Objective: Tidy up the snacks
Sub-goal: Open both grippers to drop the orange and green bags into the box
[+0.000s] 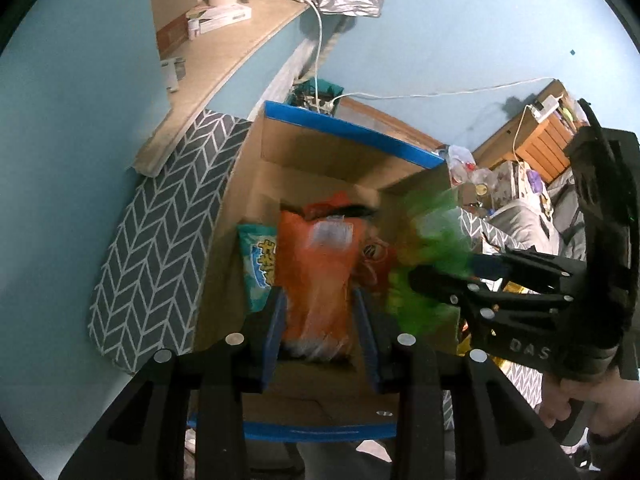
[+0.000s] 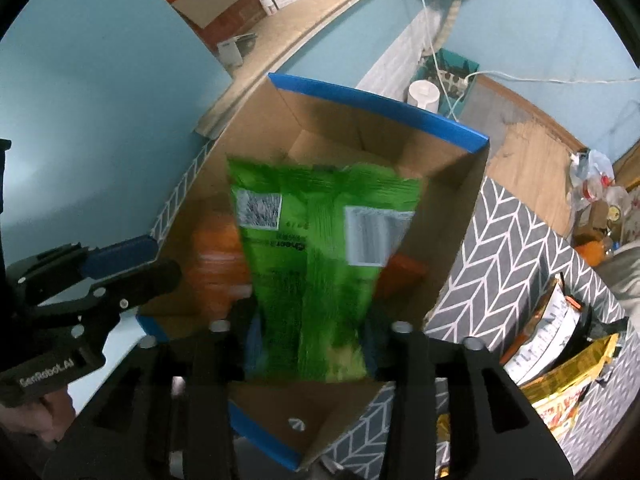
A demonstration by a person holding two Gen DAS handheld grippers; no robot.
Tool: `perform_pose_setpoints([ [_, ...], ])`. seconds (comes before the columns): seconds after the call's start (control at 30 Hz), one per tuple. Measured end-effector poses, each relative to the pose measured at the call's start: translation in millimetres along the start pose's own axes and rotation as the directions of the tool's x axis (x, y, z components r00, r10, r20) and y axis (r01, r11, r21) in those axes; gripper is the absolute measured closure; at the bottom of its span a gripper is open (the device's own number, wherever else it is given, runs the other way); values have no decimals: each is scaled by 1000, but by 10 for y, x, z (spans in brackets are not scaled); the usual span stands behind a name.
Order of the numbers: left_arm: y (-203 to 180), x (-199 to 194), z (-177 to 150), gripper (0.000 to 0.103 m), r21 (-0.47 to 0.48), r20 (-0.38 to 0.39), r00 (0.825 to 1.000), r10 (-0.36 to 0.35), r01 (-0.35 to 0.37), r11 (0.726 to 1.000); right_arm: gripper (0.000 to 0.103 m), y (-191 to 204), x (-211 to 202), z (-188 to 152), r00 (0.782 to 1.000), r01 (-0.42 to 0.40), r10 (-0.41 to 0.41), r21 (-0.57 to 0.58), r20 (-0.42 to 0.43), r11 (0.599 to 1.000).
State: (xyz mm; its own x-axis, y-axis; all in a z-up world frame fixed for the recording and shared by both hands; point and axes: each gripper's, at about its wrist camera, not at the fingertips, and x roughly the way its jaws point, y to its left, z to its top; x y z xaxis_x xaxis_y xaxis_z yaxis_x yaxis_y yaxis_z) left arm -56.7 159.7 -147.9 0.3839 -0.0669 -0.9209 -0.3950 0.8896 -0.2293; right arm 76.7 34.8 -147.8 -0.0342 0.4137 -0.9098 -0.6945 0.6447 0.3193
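Over the open cardboard box (image 2: 460,216), my right gripper (image 2: 312,344) pinches a green snack bag (image 2: 320,240), its print blurred; my left gripper (image 1: 320,320) clamps an orange bag (image 1: 316,280). The grippers read "SenRoboLAI".

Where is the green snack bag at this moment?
The green snack bag is clamped in the right gripper, over the open cardboard box, right of the orange snack bag.
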Motion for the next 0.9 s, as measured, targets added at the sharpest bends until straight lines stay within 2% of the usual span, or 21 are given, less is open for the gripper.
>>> perform_pose_setpoints([
  [0.03,7,4,-2,61,-5,-2,1000,5,-5,1000,52,4,-1,6,1000,5,-5,0,9,1000],
  [0.1,21,8,-4,60,-11,-3,1000,9,-9,1000,50,7,-11,12,1000,21,-21,0,23,1000],
  [0.17,21,12,-1,54,-13,-6,1000,8,-8,1000,43,-24,-43,11,999,25,-25,11,33,1000],
  [0.23,7,11,9,50,-13,-6,1000,10,-10,1000,40,-73,-97,13,999,24,-25,25,46,999],
  [0.5,-163,1,62,50,7,-9,1000,-17,17,1000,39,-305,-380,-60,996,33,-41,93,84,995],
  [0.9,-691,-36,168,49,98,-9,997,-79,80,992,39,-818,-709,-370,991,58,-83,224,106,973],
])
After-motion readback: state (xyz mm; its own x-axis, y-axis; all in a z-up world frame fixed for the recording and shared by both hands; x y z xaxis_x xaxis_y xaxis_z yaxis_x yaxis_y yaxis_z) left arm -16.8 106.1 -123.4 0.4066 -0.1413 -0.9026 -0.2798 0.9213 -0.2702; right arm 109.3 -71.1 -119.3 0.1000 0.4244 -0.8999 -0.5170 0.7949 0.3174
